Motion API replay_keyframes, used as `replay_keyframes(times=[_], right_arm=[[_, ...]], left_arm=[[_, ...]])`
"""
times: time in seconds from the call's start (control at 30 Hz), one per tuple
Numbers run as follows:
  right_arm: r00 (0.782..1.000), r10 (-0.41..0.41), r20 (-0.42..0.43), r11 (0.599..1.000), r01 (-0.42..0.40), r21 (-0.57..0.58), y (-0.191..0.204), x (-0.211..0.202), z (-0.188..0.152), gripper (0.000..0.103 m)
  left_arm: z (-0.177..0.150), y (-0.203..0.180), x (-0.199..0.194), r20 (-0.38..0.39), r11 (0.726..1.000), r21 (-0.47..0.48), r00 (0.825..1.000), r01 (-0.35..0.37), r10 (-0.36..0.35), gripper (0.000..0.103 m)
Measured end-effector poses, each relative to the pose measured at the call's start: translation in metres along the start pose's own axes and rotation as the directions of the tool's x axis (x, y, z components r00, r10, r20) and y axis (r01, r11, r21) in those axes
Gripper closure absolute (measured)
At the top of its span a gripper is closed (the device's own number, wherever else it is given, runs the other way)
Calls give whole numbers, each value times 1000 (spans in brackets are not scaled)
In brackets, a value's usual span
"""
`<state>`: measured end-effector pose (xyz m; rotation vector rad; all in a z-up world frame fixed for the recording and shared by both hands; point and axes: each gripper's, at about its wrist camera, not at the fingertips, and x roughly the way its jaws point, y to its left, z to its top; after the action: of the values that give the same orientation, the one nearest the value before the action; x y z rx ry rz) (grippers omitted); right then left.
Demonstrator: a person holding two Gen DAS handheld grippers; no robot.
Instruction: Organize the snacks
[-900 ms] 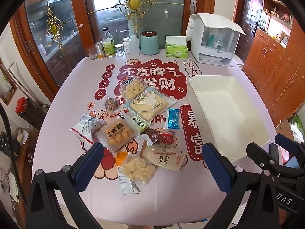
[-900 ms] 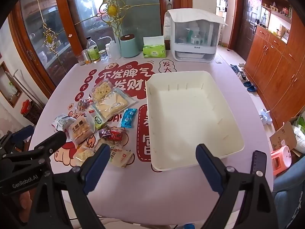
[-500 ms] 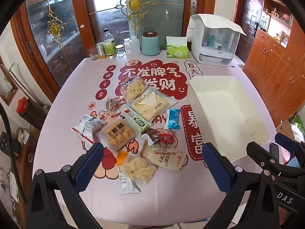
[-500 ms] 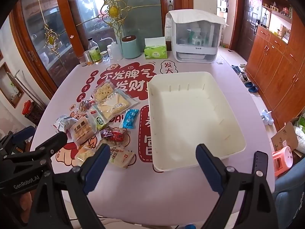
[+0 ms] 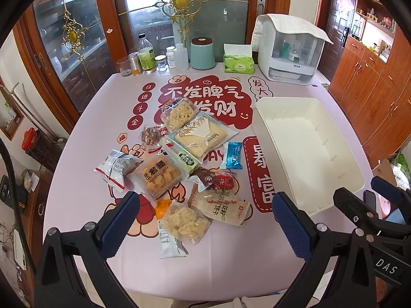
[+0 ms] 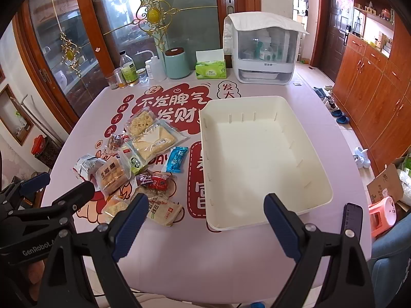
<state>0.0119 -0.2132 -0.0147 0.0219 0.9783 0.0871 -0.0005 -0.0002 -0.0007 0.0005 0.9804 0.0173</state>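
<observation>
Several snack packets lie in a loose pile on the pink printed tablecloth [image 5: 102, 118], left of an empty white plastic bin [image 5: 318, 187]. Nearest me are a puffed rice cake pack [image 5: 185, 222], a beige biscuit pack [image 5: 221, 208] and a red-brown packet [image 5: 218, 179]. A blue bar wrapper [image 5: 233, 155] lies beside the bin. My left gripper [image 5: 205, 220] is open and empty above the near edge of the pile. My right gripper [image 6: 205, 220] is open and empty, above the bin's [image 6: 205, 159] near left corner. The pile [image 6: 143, 154] shows left of it.
At the table's far edge stand bottles and jars [image 5: 147, 56], a teal canister [image 5: 202, 54], a green tissue box [image 5: 239, 63] and a white covered dish rack [image 5: 290, 51]. Wooden cabinets [image 5: 372, 89] are to the right, glass doors behind. A cardboard box [image 6: 385, 187] and pink stool [image 6: 380, 213] sit on the floor.
Both grippers have drifted slightly forward over the table. Nothing was taken hold of and no snack has moved.
</observation>
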Motion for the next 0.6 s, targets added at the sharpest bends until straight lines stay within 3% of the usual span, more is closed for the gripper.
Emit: replay_keyframes(times=[0.6], right_arm=[[1000,24,-7,1000,-24,-5,-2,5,-2,11]], left_arm=[[-2,2,0,0,1000,1,1000,2,-2,5]])
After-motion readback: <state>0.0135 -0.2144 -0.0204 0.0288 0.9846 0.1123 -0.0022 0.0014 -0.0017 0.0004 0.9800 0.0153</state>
